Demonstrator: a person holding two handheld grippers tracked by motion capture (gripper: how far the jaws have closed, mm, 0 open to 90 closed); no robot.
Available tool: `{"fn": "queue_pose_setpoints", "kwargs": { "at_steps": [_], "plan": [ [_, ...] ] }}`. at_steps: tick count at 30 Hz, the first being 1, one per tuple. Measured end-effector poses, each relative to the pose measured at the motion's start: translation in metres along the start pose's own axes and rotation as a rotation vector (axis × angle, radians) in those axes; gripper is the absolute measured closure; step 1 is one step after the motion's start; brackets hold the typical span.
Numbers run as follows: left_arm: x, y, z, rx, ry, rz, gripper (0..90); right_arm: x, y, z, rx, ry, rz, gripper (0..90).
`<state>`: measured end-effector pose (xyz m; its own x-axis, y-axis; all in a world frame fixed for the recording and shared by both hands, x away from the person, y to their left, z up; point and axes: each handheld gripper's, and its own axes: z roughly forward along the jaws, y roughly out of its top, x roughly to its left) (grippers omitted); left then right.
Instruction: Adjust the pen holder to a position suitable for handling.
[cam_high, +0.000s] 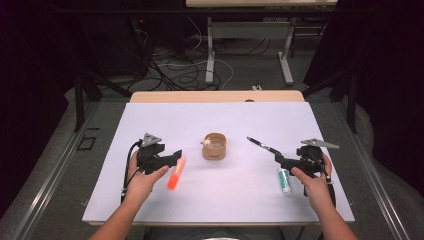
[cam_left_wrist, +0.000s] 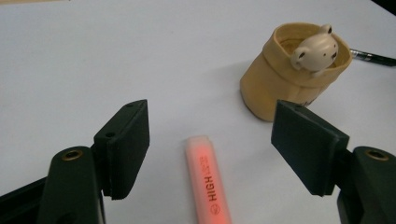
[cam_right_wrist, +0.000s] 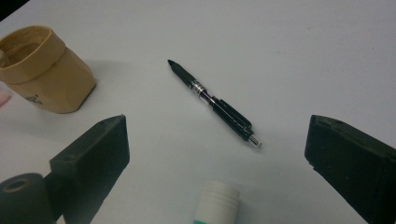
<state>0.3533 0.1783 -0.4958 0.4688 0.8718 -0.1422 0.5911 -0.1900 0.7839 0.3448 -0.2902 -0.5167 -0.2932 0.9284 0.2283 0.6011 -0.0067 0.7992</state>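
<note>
While both hands rested on the white worktop (cam_high: 220, 200), the left gripper (cam_high: 176, 157) had its jaws spread apart, with the orange highlighter (cam_left_wrist: 208, 184) lying flat on the sheet between them, touched by neither pad. The highlighter lay toward the worktop's left half, nearer the front edge than the back. Just beyond it, near the middle, stood a tan pen holder (cam_left_wrist: 289, 77) with a small bear figure (cam_left_wrist: 315, 50) at its rim. Toward the right edge, the right gripper (cam_high: 276, 156) was open too and held nothing; a black pen (cam_right_wrist: 212, 103) lay ahead of it, and a glue stick (cam_right_wrist: 215, 201) lay just beneath its jaws.
</note>
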Motion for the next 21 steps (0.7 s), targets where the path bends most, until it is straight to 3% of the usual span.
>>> {"fn": "queue_pose_setpoints", "kwargs": {
  "at_steps": [6, 10, 15, 21],
  "plan": [
    [0.000, -0.010, -0.009, 0.004, 0.015, -0.006, 27.8, 0.002, 0.000, -0.001, -0.001, 0.003, 0.000, 6.2],
    [0.002, -0.015, -0.014, 0.032, 0.008, 0.001, 27.7, 0.002, 0.000, -0.002, -0.005, 0.001, 0.002, 6.2],
    [0.005, -0.019, -0.009, 0.039, 0.002, -0.007, 26.8, 0.004, 0.000, -0.001, -0.002, 0.001, -0.008, 6.2],
    [0.004, -0.022, -0.003, 0.085, 0.008, -0.015, 27.9, 0.003, -0.001, -0.001, 0.003, 0.000, -0.009, 6.1]
  ]
}}
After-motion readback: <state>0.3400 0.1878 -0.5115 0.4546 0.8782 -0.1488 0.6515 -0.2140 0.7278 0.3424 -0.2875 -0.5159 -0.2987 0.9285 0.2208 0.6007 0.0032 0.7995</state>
